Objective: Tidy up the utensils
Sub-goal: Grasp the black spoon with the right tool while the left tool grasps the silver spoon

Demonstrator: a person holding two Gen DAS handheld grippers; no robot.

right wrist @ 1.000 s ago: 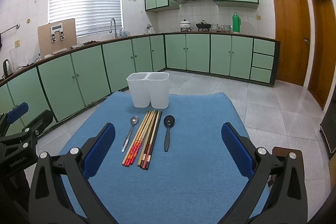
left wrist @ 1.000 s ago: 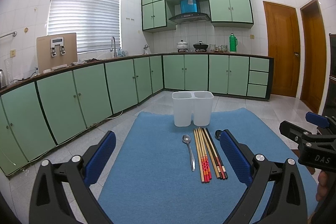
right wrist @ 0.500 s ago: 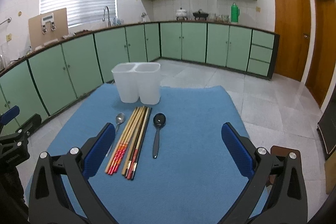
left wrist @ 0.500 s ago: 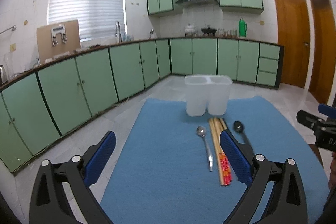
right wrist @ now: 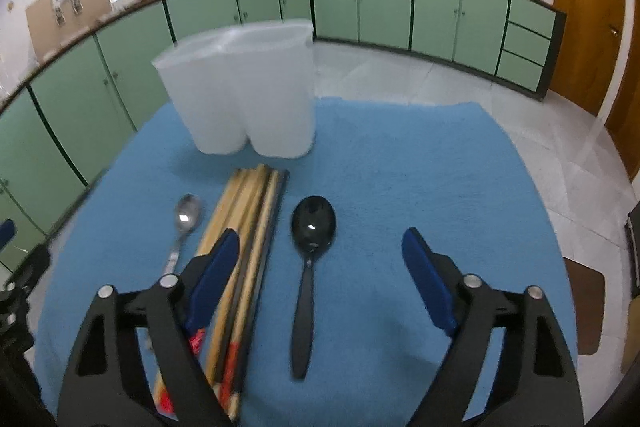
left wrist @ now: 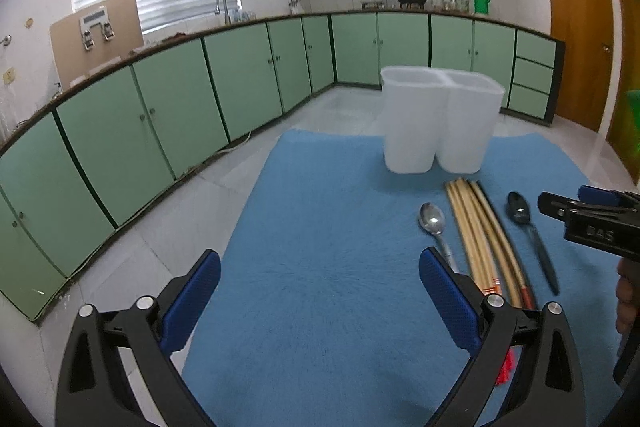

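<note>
Two spoons, metal [right wrist: 187, 217] and black [right wrist: 312, 227], flank one chopstick bundle [right wrist: 252, 215] before the two-cup holder [right wrist: 240, 83]. Left gripper [left wrist: 320, 301] gapes empty; right gripper [right wrist: 320, 277] closing, black spoon between, untouched.

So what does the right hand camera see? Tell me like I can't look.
The right gripper, closing but holding nothing, hangs above a black spoon on a blue mat. Chopsticks and a metal spoon lie alongside; a white holder stands behind.

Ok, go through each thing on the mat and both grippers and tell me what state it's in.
White holder: upright, nothing seen inside.
Chopsticks: bundled, lying flat.
Metal spoon: flat, bowl up.
Black spoon: flat, untouched.
Left gripper: open, empty.
Right gripper: closing around black spoon, not touching.
</note>
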